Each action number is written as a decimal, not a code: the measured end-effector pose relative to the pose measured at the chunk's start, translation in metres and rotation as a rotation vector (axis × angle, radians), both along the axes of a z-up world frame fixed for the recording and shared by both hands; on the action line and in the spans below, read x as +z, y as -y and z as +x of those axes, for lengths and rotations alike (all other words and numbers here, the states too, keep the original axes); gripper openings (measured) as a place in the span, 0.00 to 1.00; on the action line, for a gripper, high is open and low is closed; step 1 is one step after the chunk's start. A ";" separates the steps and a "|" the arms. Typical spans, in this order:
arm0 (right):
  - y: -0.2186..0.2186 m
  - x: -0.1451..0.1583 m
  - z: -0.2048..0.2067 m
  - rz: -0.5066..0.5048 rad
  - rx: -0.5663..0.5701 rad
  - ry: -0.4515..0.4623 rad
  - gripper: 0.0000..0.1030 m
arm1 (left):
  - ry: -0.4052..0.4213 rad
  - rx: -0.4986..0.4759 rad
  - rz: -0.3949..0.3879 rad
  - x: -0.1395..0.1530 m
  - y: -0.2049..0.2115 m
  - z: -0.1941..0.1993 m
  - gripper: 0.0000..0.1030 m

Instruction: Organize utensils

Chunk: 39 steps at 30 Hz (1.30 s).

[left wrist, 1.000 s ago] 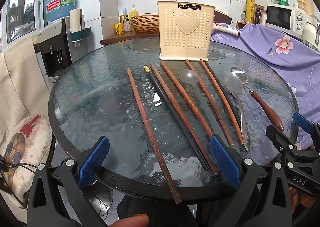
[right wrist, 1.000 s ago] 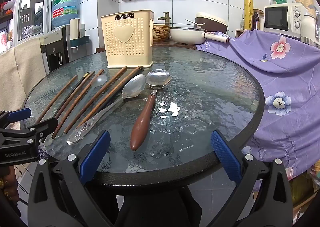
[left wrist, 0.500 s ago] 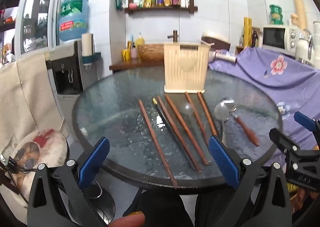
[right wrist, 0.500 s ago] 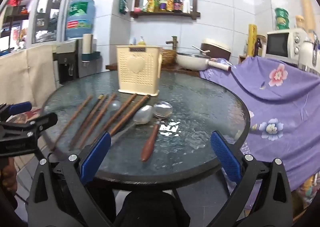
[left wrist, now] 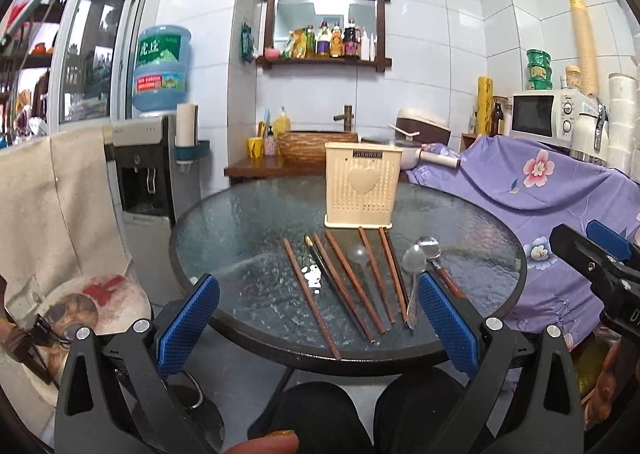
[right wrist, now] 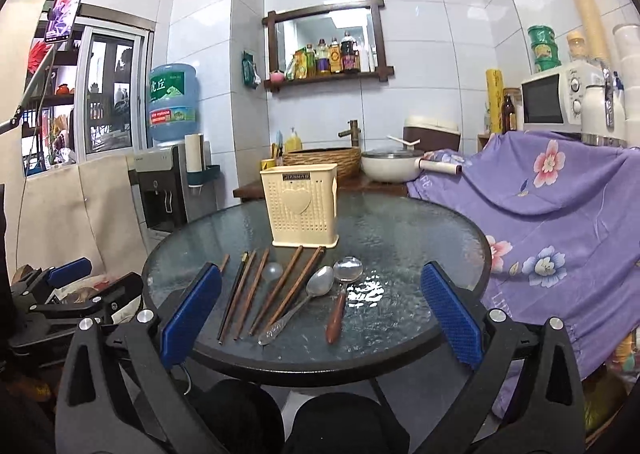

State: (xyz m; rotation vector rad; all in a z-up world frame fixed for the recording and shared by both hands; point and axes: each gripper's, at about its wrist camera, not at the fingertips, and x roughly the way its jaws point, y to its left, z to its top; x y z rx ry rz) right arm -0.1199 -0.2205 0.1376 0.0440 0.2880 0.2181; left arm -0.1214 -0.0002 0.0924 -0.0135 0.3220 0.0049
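Note:
A cream utensil holder (left wrist: 362, 185) (right wrist: 303, 208) with a heart on its front stands on the round glass table (left wrist: 240, 230) (right wrist: 420, 238). In front of it lie several brown chopsticks (left wrist: 311, 297) (right wrist: 280, 288), a black one (left wrist: 336, 290), a clear plastic spoon (left wrist: 357, 254) (right wrist: 273, 270), a steel spoon (left wrist: 413, 266) (right wrist: 316, 286) and a wooden-handled spoon (left wrist: 434, 254) (right wrist: 340, 302). My left gripper (left wrist: 316, 322) is open and empty, held back from the table's near edge. My right gripper (right wrist: 320, 310) is open and empty too, to the right of the left one.
A water dispenser (left wrist: 144, 181) and a cloth-covered chair (left wrist: 60, 221) stand at the left. Purple flowered cloth (left wrist: 540, 181) (right wrist: 552, 205) covers furniture at the right, with a microwave (left wrist: 540, 115) behind. A counter with a basket and pot (right wrist: 392, 169) lies beyond the table.
Both grippers have pulled back and risen away from the table, so the whole table and room now show. The utensils have not moved.

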 end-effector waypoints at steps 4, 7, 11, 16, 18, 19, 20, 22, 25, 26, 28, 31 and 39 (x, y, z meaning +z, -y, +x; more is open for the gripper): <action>0.001 0.004 -0.003 -0.002 0.000 -0.002 0.95 | 0.007 -0.016 0.005 -0.002 0.002 -0.005 0.94; 0.001 0.004 -0.002 -0.006 -0.001 0.003 0.95 | 0.013 -0.014 0.006 -0.001 0.003 -0.005 0.94; 0.002 0.001 0.000 -0.004 -0.002 -0.002 0.95 | 0.018 -0.013 0.001 -0.002 -0.002 -0.008 0.94; 0.004 0.001 0.001 -0.004 -0.003 -0.005 0.95 | 0.019 -0.011 -0.003 -0.001 -0.002 -0.008 0.94; 0.004 0.000 0.001 -0.005 -0.004 -0.007 0.95 | 0.018 -0.011 -0.005 -0.001 -0.003 -0.008 0.94; 0.004 0.001 0.002 -0.007 -0.005 -0.010 0.95 | 0.016 -0.011 -0.006 -0.001 -0.003 -0.008 0.94; 0.004 0.000 0.002 -0.008 -0.005 -0.012 0.95 | 0.016 -0.010 -0.006 -0.001 -0.003 -0.008 0.94; 0.003 0.000 0.002 -0.008 -0.005 -0.015 0.95 | 0.014 -0.009 -0.008 -0.003 -0.003 -0.008 0.94; 0.003 0.000 0.003 -0.009 -0.006 -0.016 0.95 | 0.010 -0.007 -0.011 -0.004 -0.004 -0.007 0.94; 0.004 0.000 0.003 -0.009 -0.006 -0.016 0.95 | 0.009 -0.007 -0.012 -0.004 -0.004 -0.007 0.94; 0.003 0.000 0.003 -0.009 -0.006 -0.016 0.95 | 0.007 -0.008 -0.013 -0.004 -0.004 -0.007 0.94; 0.004 -0.001 0.003 -0.008 -0.006 -0.018 0.95 | 0.008 -0.008 -0.014 -0.004 -0.005 -0.007 0.94; 0.004 -0.002 0.004 -0.011 -0.005 -0.021 0.95 | 0.008 -0.008 -0.015 -0.004 -0.005 -0.008 0.94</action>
